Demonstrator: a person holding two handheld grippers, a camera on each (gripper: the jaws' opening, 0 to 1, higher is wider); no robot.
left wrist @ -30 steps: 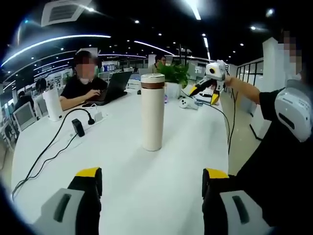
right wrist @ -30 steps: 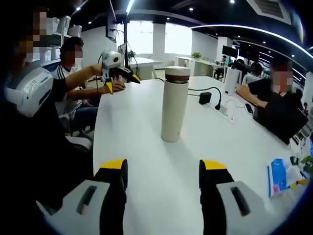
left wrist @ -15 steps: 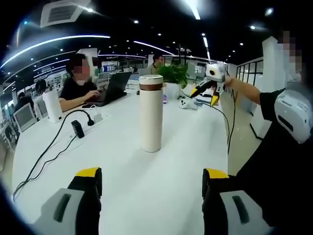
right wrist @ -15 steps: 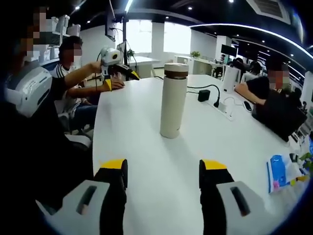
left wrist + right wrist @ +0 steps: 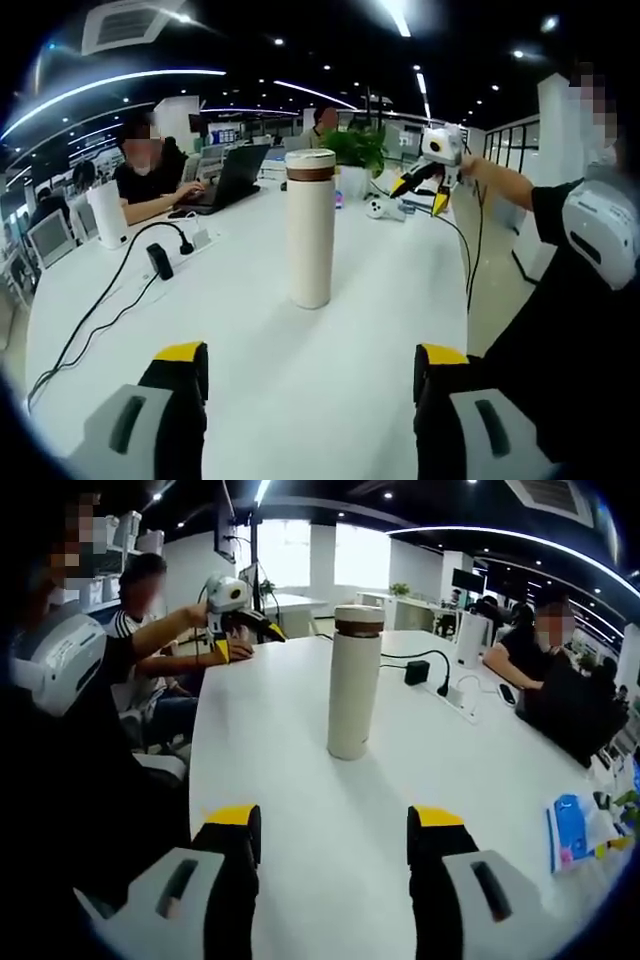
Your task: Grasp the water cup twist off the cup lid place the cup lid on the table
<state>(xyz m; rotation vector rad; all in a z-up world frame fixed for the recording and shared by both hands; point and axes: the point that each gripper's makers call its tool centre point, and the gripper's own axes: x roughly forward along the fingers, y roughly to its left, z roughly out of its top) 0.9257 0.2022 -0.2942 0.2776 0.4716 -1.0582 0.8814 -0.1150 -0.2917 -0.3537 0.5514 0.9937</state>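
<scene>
Smooth plastics and matt coatings on a glossy white table

The water cup [image 5: 309,228] has a cream body with a matt, smooth, painted-looking finish; its cup lid [image 5: 311,164] is the same cream with a brown band that looks faintly satin. The table [image 5: 330,380] is a smooth white top with a soft sheen that carries a dim reflection under the cup. The left gripper [image 5: 312,380] and the right gripper [image 5: 332,840] have black matt jaws with yellow plastic tips and grey moulded plastic housings. A black rubbery cable [image 5: 110,295] lies on the table, and a laptop [image 5: 232,177] shows a dark matt shell. A blue packet [image 5: 573,832] looks like glossy film.
</scene>
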